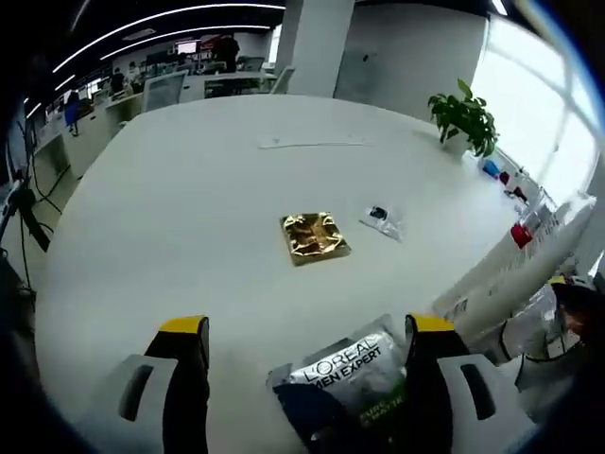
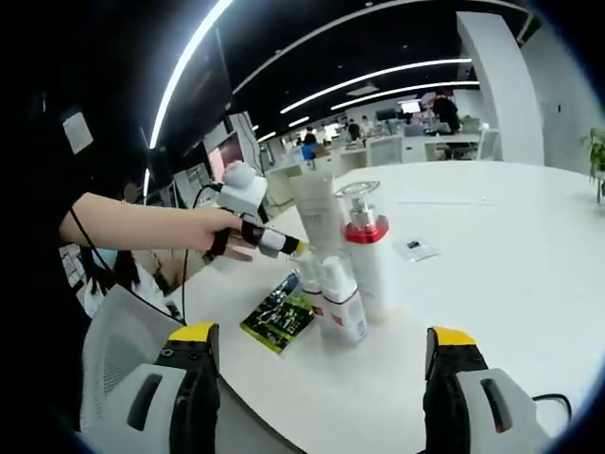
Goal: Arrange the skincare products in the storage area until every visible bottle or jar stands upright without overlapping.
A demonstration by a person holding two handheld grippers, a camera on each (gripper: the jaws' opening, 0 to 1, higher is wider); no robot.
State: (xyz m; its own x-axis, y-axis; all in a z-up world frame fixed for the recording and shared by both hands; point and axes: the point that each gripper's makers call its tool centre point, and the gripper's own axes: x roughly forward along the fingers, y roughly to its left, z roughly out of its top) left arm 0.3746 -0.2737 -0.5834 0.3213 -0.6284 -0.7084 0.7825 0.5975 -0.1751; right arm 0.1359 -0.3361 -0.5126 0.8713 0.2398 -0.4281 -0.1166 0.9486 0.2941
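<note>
Open-plan office, big round white table (image 1: 189, 218). Flat glossy L'Oreal Men Expert sachet (image 1: 345, 378) lies between the left gripper (image 1: 307, 355) fingers, spread wide: light, floppy, slippery, so pinch an edge. Right gripper (image 2: 317, 364), also wide, faces upright white plastic bottles (image 2: 354, 260).

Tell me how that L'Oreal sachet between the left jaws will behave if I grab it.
The sachet lies flat on the table with a crinkled, shiny skin, so it will probably flop and bend rather than hold shape. The glossy film may slip between the jaws. It looks thin, so likely light and unlikely to stand upright unaided.
</note>
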